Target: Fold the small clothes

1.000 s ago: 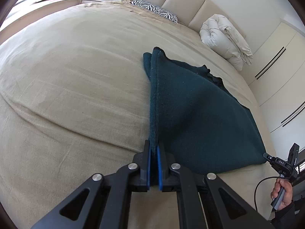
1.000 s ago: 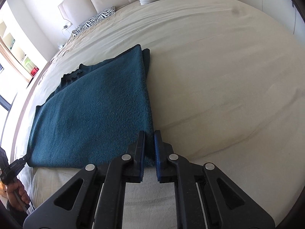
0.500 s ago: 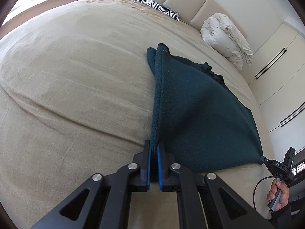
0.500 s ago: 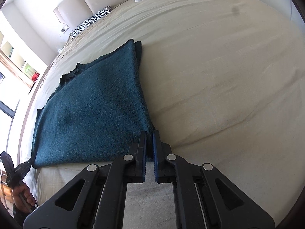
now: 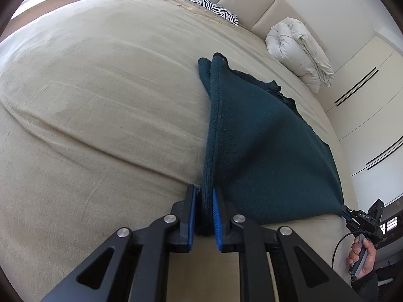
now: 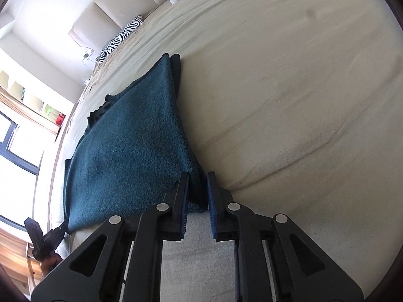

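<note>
A dark teal knitted cloth [image 5: 264, 146] lies folded double on the beige bed, its near edge stretched between my two grippers. My left gripper [image 5: 203, 193] has its jaws slightly parted around the cloth's left near corner. My right gripper [image 6: 197, 176] has its jaws slightly parted around the right near corner of the cloth [image 6: 131, 146]. The right gripper also shows in the left wrist view [image 5: 348, 214] at the cloth's far corner. The left gripper shows in the right wrist view [image 6: 63, 229] at the other corner.
The beige bed [image 5: 100, 88] spreads wide on both sides of the cloth. A zebra pillow [image 5: 209, 5] and a rolled white duvet [image 5: 299, 47] lie by the headboard. White wardrobes [image 5: 370, 95] stand to the right. A window and shelves [image 6: 22, 115] are on the left.
Both grippers' jaws have parted slightly from tightly shut. Both grippers moved forward and lower, bringing the cloth's near edge down toward the bed.
</note>
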